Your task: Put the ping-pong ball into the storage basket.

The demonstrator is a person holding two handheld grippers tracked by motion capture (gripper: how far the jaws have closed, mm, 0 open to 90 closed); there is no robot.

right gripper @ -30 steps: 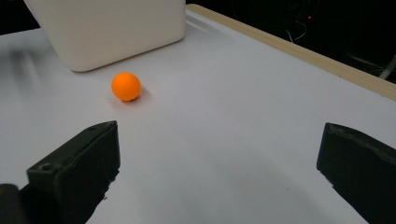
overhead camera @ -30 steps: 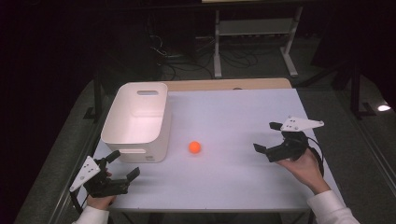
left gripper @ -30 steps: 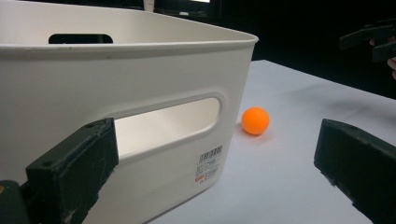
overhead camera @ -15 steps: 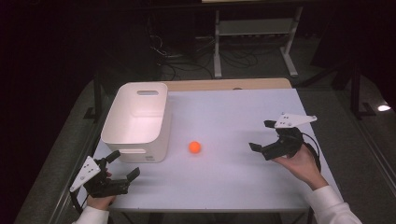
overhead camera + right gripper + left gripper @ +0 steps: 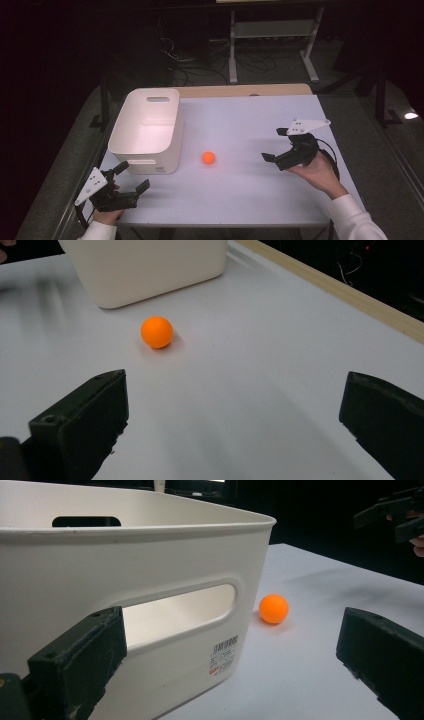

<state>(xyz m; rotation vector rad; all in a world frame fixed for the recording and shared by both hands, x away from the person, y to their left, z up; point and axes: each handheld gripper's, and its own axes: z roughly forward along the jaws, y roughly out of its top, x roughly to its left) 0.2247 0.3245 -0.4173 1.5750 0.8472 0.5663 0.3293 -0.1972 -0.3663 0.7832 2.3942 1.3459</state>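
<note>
White bin [image 5: 150, 580] has small sticker [image 5: 223, 656] low on near wall, print too small to read. Orange ball [image 5: 208, 158] on table [image 5: 250, 120], just right of bin. Left gripper [image 5: 131, 178] jaws spread, empty, by bin corner. Right gripper [image 5: 274, 146] jaws spread, empty, aimed at ball.

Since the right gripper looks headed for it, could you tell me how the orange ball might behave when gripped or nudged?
The orange ball is round and lies free on the flat table, so a nudge would probably roll it. Its smooth, small form suggests it is light and may slip from the open right gripper.
</note>
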